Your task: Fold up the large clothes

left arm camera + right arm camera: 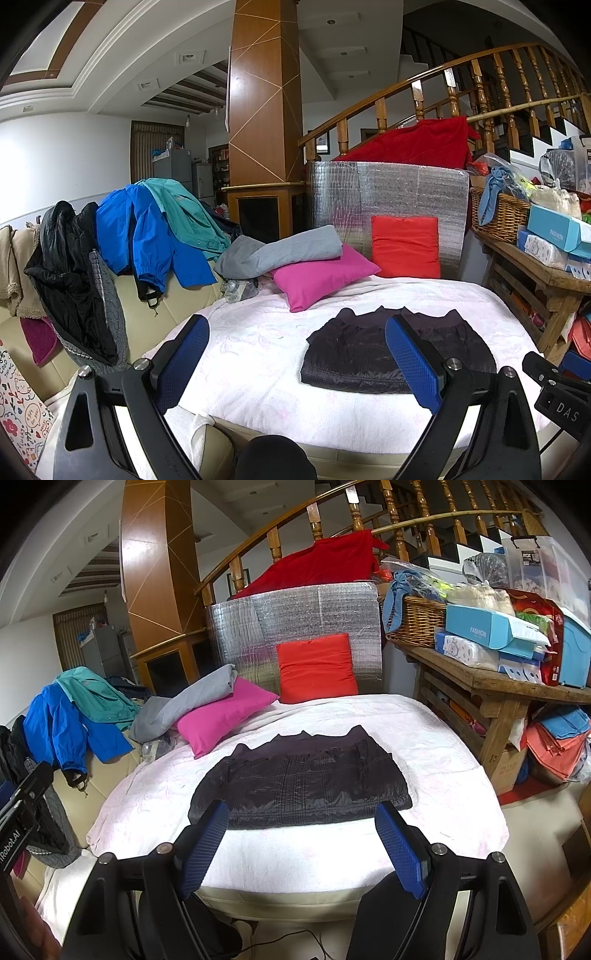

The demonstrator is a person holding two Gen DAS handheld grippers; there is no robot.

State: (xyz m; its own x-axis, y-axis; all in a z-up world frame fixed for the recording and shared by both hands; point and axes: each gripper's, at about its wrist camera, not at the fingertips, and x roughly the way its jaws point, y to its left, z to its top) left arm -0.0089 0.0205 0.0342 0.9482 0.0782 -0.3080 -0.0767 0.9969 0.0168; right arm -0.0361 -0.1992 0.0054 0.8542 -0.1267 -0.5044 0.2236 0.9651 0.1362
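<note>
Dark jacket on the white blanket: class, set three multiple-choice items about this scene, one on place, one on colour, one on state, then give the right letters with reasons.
1. Where does the dark jacket lie?
A. on the white blanket
B. in the basket
C. on the wooden bench

2. What colour is the cushion under the grey garment?
A. green
B. pink
C. yellow

3. How do both grippers stand?
A. open and empty
B. shut on the jacket
C. shut on a cushion

Answers: 1 A, it lies flat on the blanket. 2 B, the pink cushion carries it. 3 A, left gripper and right gripper show wide gaps, gripping nothing.

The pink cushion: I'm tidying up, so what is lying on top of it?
A folded grey garment lies across the pink cushion's upper edge. Whatever sits beneath the cushion is hidden.
</note>
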